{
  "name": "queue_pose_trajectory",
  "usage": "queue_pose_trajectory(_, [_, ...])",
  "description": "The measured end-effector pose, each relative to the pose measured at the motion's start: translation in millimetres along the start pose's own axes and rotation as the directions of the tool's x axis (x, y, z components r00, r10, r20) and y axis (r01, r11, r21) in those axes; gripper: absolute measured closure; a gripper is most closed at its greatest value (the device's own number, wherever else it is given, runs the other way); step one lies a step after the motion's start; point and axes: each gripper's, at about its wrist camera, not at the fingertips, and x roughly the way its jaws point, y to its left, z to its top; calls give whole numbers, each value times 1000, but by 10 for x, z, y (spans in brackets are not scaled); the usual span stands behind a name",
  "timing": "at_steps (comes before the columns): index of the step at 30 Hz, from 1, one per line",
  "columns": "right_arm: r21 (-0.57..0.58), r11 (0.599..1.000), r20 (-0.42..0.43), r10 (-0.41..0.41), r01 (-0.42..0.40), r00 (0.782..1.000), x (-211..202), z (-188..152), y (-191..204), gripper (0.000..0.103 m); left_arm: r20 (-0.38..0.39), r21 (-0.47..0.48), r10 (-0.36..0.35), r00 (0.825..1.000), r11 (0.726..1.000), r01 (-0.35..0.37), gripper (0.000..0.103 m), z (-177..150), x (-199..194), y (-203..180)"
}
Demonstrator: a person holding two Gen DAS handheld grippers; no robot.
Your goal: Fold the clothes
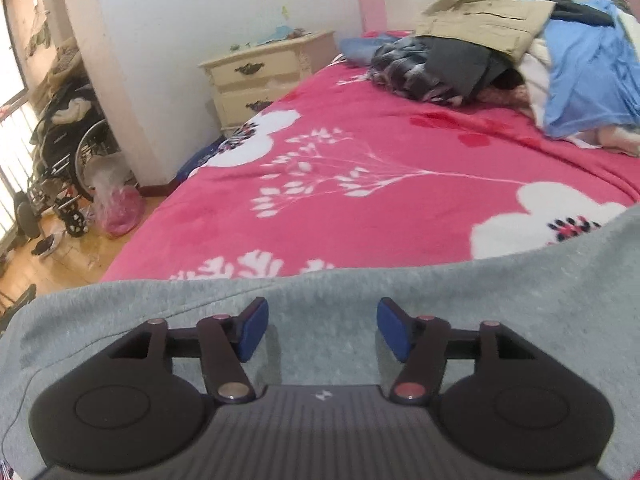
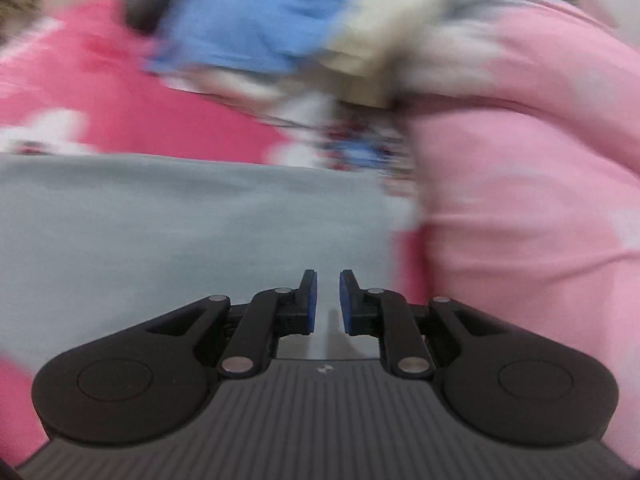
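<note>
A light grey garment point(image 1: 320, 300) lies spread on the near part of the pink flowered bedspread point(image 1: 360, 200). My left gripper point(image 1: 322, 330) is open and empty, its blue pads point(image 1: 254, 328) wide apart just above the grey cloth. In the blurred right wrist view the same grey garment point(image 2: 180, 220) fills the lower left. My right gripper point(image 2: 328, 302) hovers over its right part with the pads point(image 2: 310, 300) a narrow gap apart and nothing between them.
A pile of clothes point(image 1: 500, 52) in tan, dark grey and blue lies at the far end of the bed. A cream nightstand point(image 1: 264, 76) stands left of the bed, with a wheelchair point(image 1: 68, 152) and bags on the wooden floor. A pale pink fabric point(image 2: 520, 180) bulges at right.
</note>
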Motion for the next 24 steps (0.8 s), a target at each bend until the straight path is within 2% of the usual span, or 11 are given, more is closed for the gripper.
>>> queue_pose_trajectory(1, [-15,997,-7,73,-73,997,-27,-32,154,95,-2,17,0,1000,1000,0,39,-27,20,-25])
queue_pose_trajectory(2, [-48,996,-45,78,-81,996,32,-96,261,95,-16,42,13,1000,999,-12,39,-70,61,-55])
queue_pose_trajectory(4, [-135,990,-145,18,-38,989,230,-252,428,95,-44,89,41,998,995,-37,39,-151,153,-101])
queue_pose_trajectory(7, [-62,978,-171,-208,200,963,231,-290,166,94,-22,125,60,998,990,-57,35,-251,173,-98])
queue_pose_trajectory(9, [1,930,-191,-361,368,913,207,-299,-50,90,-16,127,63,998,990,-61,33,-269,165,-87])
queue_pose_trajectory(10, [74,923,-182,-360,378,915,94,-304,-129,90,-15,126,64,998,990,-61,33,-271,173,-83])
queue_pose_trajectory(11, [163,924,-156,-321,345,934,-34,-297,-161,90,-16,124,67,998,990,-65,33,-266,170,-89])
queue_pose_trajectory(14, [464,870,-47,-167,169,985,-376,-489,-103,79,-9,126,82,997,989,-80,33,-234,150,-108])
queue_pose_trajectory(17, [691,723,51,-83,25,995,-520,-954,137,78,-11,105,95,995,990,-94,32,-186,117,-122])
queue_pose_trajectory(23, [954,291,125,-175,-70,977,-304,-1552,-41,72,-27,3,45,999,999,-45,31,-36,68,-166])
queue_pose_trajectory(24, [966,242,139,-187,-92,972,-228,-1588,-83,71,-30,-18,38,999,999,-38,31,-8,68,-179])
